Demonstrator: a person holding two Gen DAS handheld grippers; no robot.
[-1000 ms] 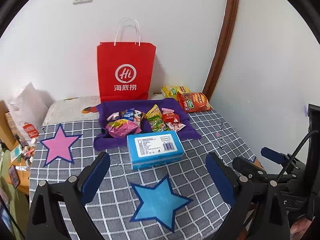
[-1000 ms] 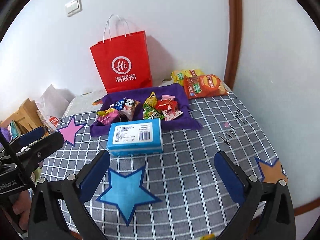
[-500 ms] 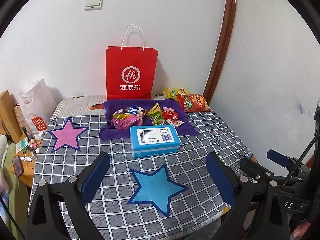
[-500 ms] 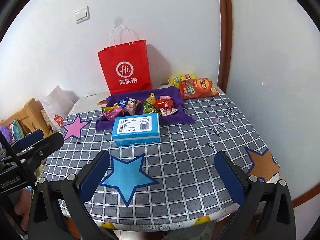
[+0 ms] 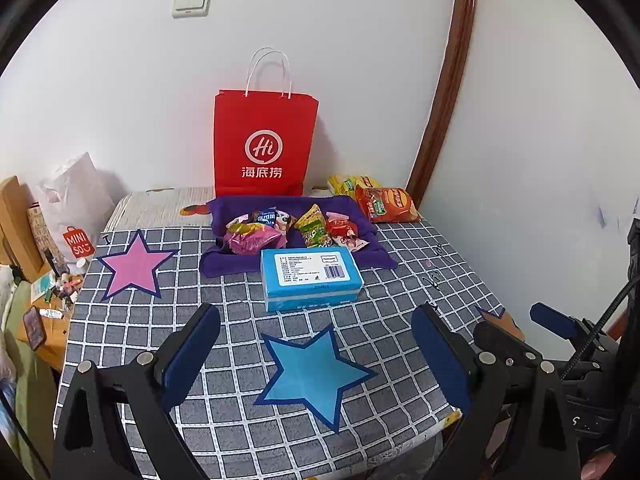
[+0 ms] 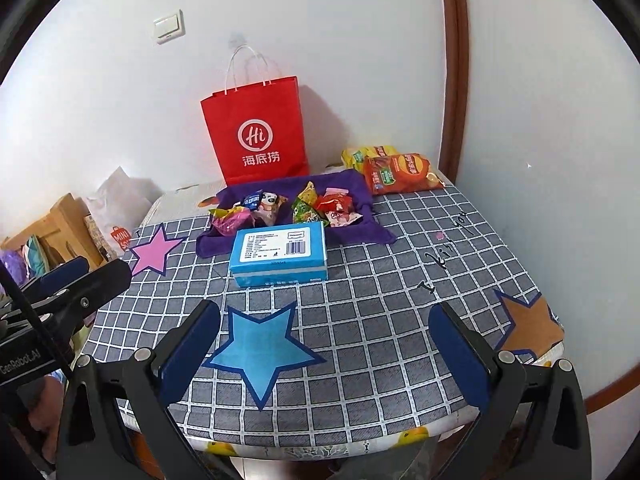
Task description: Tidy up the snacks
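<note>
I hold both grippers above the near edge of the bench (image 6: pixel 400 280), and each one has its jaws wide open with nothing between them. The left gripper (image 5: pixel 316 352) looks over the blue star (image 5: pixel 312 368); the right gripper (image 6: pixel 324 348) looks over bare checked cloth, with the same star near its left finger.

The snacks (image 6: pixel 304 204) lie in a loose pile on a purple cloth (image 6: pixel 360 232) at the far middle of the bench. Just in front of the cloth, touching its near edge, stands a blue box (image 6: pixel 280 252). Behind the cloth a red bag (image 6: pixel 256 132) stands upright against the wall. In the far right corner I see 2 chip bags (image 6: pixel 400 168), the orange one lying partly over the yellow one, just beside the cloth.

Between my jaws and the box the bench is open, only flat stars on it: the blue one near, a pink star (image 5: pixel 134 266) at the far left, a brown star (image 6: pixel 528 324) at the near right edge. The right side is closed by a wall that meets the bench edge. On the left, the bench ends above a low cluttered shelf (image 5: pixel 44 320), and a white bag (image 5: pixel 76 208) stands at the far left corner. In the right wrist view the left gripper shows at the left edge of the bench.
</note>
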